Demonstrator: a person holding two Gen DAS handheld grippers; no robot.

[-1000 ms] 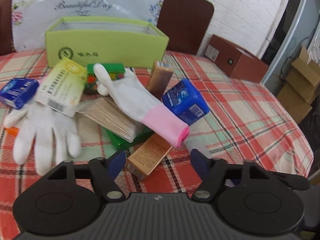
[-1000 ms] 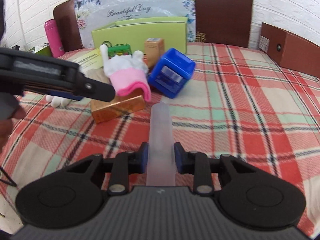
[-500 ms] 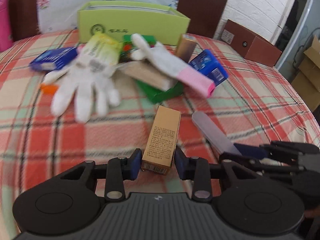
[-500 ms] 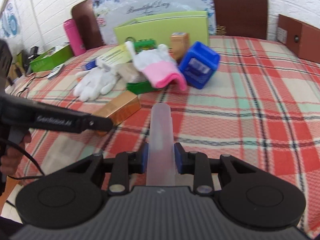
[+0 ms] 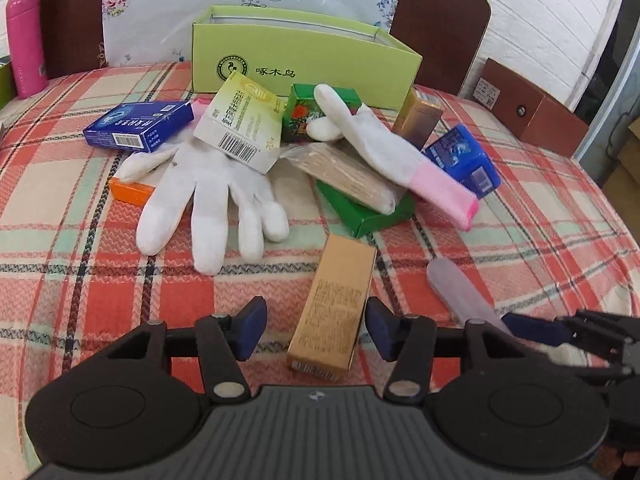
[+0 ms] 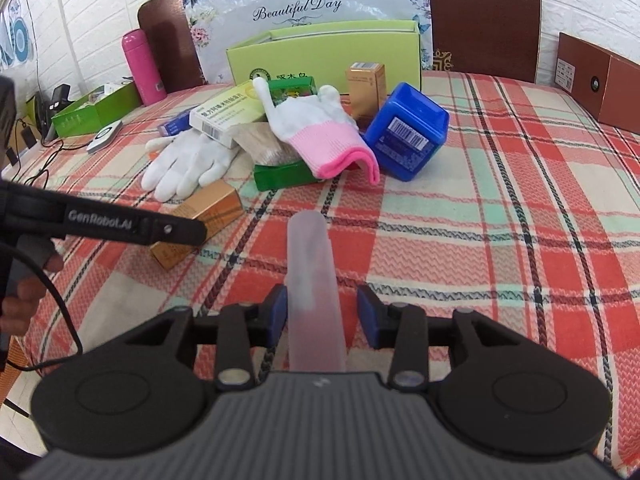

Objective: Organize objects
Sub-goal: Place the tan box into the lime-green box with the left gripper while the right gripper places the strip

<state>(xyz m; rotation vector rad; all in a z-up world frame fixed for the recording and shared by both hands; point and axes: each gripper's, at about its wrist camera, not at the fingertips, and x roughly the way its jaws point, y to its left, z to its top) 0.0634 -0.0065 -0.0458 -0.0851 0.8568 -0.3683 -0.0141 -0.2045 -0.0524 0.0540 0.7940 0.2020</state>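
My left gripper [image 5: 316,332] is open, its pads on either side of a gold carton [image 5: 336,308] that lies on the plaid cloth, with a gap on both sides. My right gripper [image 6: 322,312] is open around a frosted translucent case [image 6: 314,288] lying between its pads; the left pad is near it, the right pad stands off. The case [image 5: 460,296] and the right gripper's tip [image 5: 532,330] also show in the left wrist view. The gold carton [image 6: 200,220] shows in the right wrist view behind my left gripper's arm [image 6: 120,224].
A lime green open box [image 5: 304,60] stands at the back. In front lies a pile: two white gloves [image 5: 212,196], a pink-cuffed one [image 5: 400,156], blue boxes [image 5: 464,160], green boxes [image 5: 364,212], a medicine carton [image 5: 240,120]. A pink bottle [image 5: 26,40] is far left.
Both grippers have opened: the left let go of the gold carton and the right loosened on the frosted case. Both objects now rest on the cloth near the front edge.
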